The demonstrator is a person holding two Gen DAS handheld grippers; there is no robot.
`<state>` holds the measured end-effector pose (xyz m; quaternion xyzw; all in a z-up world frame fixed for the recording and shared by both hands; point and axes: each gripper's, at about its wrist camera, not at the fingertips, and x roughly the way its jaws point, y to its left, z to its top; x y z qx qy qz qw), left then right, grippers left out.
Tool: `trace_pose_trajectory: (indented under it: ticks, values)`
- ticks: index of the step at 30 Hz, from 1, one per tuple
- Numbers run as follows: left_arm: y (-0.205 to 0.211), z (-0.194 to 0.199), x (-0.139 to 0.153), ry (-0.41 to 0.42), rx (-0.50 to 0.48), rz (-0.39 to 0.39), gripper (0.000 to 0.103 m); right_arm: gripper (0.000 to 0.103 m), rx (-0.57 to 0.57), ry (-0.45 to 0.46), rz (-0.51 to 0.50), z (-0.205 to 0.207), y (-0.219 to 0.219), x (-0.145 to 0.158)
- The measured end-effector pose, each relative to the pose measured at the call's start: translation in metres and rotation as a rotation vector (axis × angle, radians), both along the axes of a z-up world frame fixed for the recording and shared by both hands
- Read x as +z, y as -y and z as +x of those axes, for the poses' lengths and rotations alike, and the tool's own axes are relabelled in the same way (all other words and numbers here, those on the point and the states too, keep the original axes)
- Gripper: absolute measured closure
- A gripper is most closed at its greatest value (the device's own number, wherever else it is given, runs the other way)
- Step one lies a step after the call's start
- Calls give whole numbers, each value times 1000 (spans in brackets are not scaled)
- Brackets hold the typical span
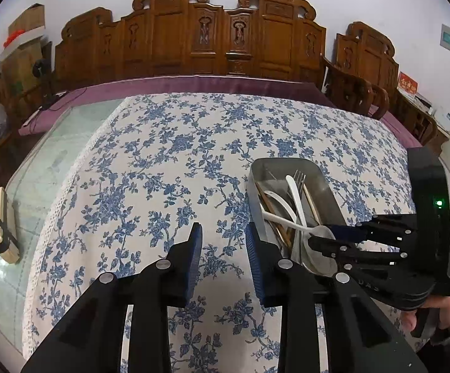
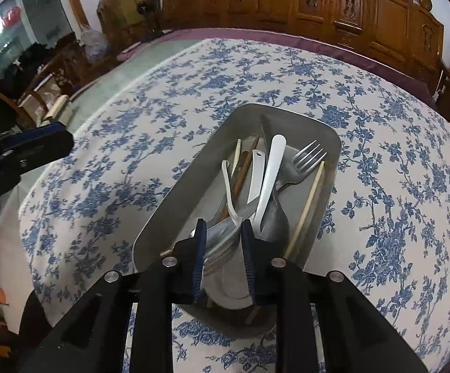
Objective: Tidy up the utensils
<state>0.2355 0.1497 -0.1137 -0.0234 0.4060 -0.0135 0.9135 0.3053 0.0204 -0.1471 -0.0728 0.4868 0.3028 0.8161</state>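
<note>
Tray (image 2: 175, 186) of utensils (image 2: 268, 180) lies under the right fingers (image 2: 223, 242), apart over spoons; left fingers (image 1: 223, 242) apart, empty; spoon bowls hidden.

Tray (image 2: 175, 186) on tablecloth (image 2: 380, 155), centre of right wrist view; fork (image 2: 305, 158) in tray toward 1 o'clock; chopstick (image 2: 305, 208) along tray's 3 o'clock wall; carved chairs (image 2: 318, 0) behind table, 12 o'clock.

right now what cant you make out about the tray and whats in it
- Near end of the metal tray, right wrist view: hidden behind the right gripper.
- Spoon bowls there: overlapped, so no count.
- Tray's right side, left wrist view: covered by the right gripper's body.
- Dark chopsticks: number unclear under the white spoon.
</note>
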Motion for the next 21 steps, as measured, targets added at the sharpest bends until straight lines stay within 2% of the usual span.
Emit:
trace_pose_trajectory:
  ticks: [1, 3, 4, 7, 9, 11, 14, 16, 18, 21]
  values:
    - [1, -1, 1, 2, -1, 2, 76, 77, 4, -1, 22, -2, 2, 2]
    - [5, -4, 3, 3, -4, 5, 75, 65, 4, -1, 65, -5, 8, 6]
    - [6, -6, 4, 5, -5, 5, 75, 63, 1, 6, 76, -7, 12, 9]
    - [9, -13, 9, 13, -5, 3, 72, 62, -17, 34, 71, -12, 20, 16]
    - [13, -18, 14, 24, -7, 4, 64, 62, -28, 56, 73, -17, 27, 21]
    - [17, -24, 19, 36, -13, 3, 63, 62, -49, 87, 79, -25, 38, 29]
    - [24, -33, 28, 54, -17, -1, 47, 62, -90, 124, 93, -38, 56, 41]
    - [30, -39, 33, 65, -21, 0, 43, 61, -121, 157, 103, -52, 71, 51]
    - [37, -46, 38, 72, -24, -3, 31, 48, -153, 188, 116, -66, 86, 61]
    - [47, -56, 45, 93, -31, -2, 18, 31, -198, 234, 123, -87, 107, 75]
